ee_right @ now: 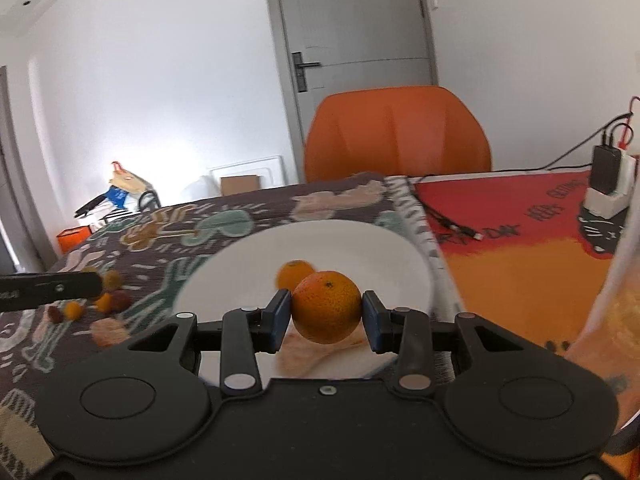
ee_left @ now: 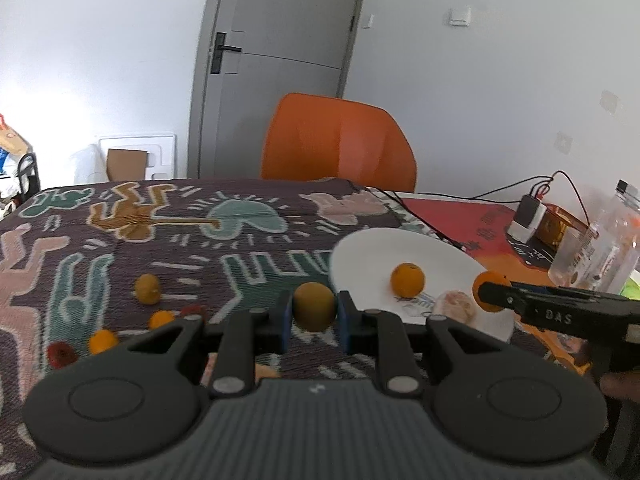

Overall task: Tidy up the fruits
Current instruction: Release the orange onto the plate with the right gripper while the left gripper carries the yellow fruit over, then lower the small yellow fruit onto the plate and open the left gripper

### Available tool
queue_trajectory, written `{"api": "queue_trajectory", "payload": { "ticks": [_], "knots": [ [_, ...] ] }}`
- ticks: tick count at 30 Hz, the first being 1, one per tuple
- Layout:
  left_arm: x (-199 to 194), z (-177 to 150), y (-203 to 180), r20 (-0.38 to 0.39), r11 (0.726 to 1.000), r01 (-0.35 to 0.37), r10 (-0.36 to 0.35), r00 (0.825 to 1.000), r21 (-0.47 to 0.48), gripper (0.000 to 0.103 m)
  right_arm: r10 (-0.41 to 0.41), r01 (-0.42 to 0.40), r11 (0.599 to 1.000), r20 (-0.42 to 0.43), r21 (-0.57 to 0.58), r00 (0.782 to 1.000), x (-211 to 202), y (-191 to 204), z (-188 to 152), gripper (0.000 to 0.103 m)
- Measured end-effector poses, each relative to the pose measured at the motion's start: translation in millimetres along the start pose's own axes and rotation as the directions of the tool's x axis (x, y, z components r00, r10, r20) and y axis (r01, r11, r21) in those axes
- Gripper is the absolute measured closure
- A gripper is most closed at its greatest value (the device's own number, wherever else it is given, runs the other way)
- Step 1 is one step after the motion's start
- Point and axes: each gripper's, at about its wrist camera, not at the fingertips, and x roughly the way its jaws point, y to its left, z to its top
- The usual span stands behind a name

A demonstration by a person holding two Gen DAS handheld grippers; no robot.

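Note:
My left gripper (ee_left: 314, 314) is shut on a yellow-green round fruit (ee_left: 314, 306), held above the patterned cloth just left of the white plate (ee_left: 368, 252). My right gripper (ee_right: 326, 316) is shut on an orange (ee_right: 326, 308) over the plate's (ee_right: 248, 264) near edge; it also shows in the left wrist view (ee_left: 490, 290). One orange (ee_left: 407, 279) lies on the plate, also seen in the right wrist view (ee_right: 294, 272). A pale peach-coloured fruit (ee_left: 454, 304) sits at the plate's near rim. Several small fruits lie on the cloth: a yellow one (ee_left: 147, 288), orange ones (ee_left: 103, 340) and red ones (ee_left: 62, 354).
An orange chair (ee_left: 338, 144) stands behind the table. A charger with cables (ee_left: 528, 216) and a clear plastic bottle (ee_left: 596, 248) stand at the right on a red-orange mat (ee_right: 520, 248). A grey door is behind.

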Motion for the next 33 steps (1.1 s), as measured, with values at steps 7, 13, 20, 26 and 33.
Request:
{"api": "queue_trajectory", "payload": {
  "ticks": [7, 13, 20, 26, 33],
  "knots": [
    [14.5, 3.6, -16.0, -0.013, 1.000, 0.026, -0.026, 1.000, 0.017, 0.081, -0.023, 0.023, 1.000, -0.002, -0.004, 1.000, 7.9, -12.9, 4.6, 0.066],
    [25.8, 5.2, -31.0, -0.024, 0.998, 0.046, -0.045, 0.999, 0.035, 0.081, -0.038, 0.038, 0.999, 0.004, -0.026, 0.999, 16.7, -16.5, 11.7, 0.066],
    [34.3, 4.7, -42.3, -0.042, 0.997, 0.064, -0.062, 0.997, 0.052, 0.081, -0.082, 0.086, 0.996, 0.081, -0.041, 0.993, 2.9, -11.0, 12.1, 0.037],
    [39.3, 3.3, -45.5, -0.055, 0.996, 0.066, -0.063, 0.996, 0.058, 0.078, -0.044, 0.044, 0.999, 0.080, 0.004, 0.996, -12.7, -9.4, 4.5, 0.037],
    [31.1, 2.9, -42.3, -0.046, 0.997, 0.041, -0.038, 0.998, 0.066, 0.062, -0.016, 0.014, 0.999, 0.055, 0.036, 0.998, -21.2, 1.1, -8.2, 0.036]
  ]
}}
